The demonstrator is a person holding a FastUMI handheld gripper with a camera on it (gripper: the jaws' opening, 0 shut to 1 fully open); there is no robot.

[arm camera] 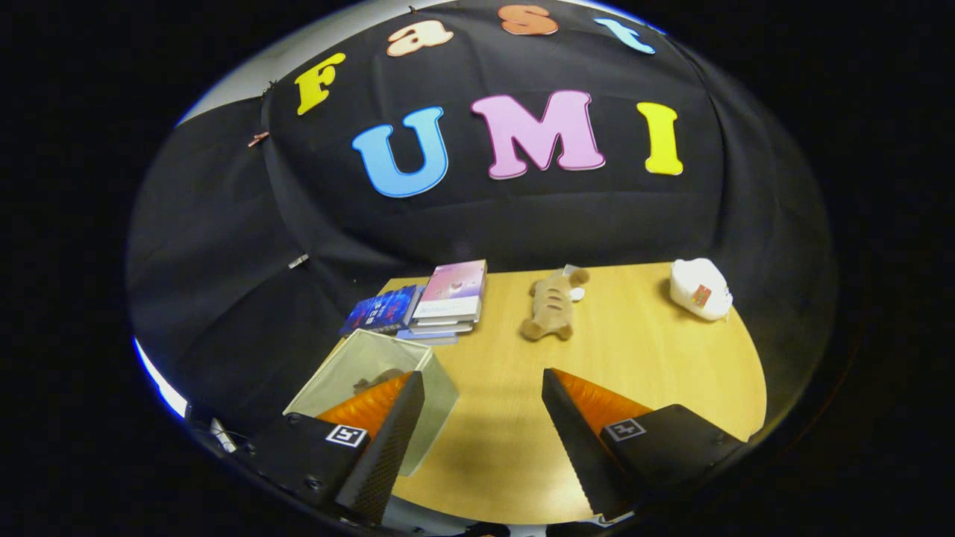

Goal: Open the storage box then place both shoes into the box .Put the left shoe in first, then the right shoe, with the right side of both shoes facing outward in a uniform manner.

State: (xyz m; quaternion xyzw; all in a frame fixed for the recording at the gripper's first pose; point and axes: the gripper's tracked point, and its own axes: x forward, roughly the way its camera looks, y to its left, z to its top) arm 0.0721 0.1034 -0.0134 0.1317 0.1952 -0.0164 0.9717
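Note:
My gripper (pixel 481 377) is open and hovers above the wooden table (pixel 656 373), with nothing between its fingers. A translucent pale box (pixel 349 367) with no lid on top stands at the table's left edge, and the left finger partly overlaps it. A small brownish thing (pixel 375 382) lies inside the box; I cannot tell what it is. Bare table top lies between the fingers and just ahead of them.
Beyond the fingers lies a brown striped plush toy (pixel 550 304). A stack of books (pixel 451 298) and a blue book (pixel 382 309) sit behind the box. A white soft item (pixel 699 289) rests at the far right. The table's right edge curves round.

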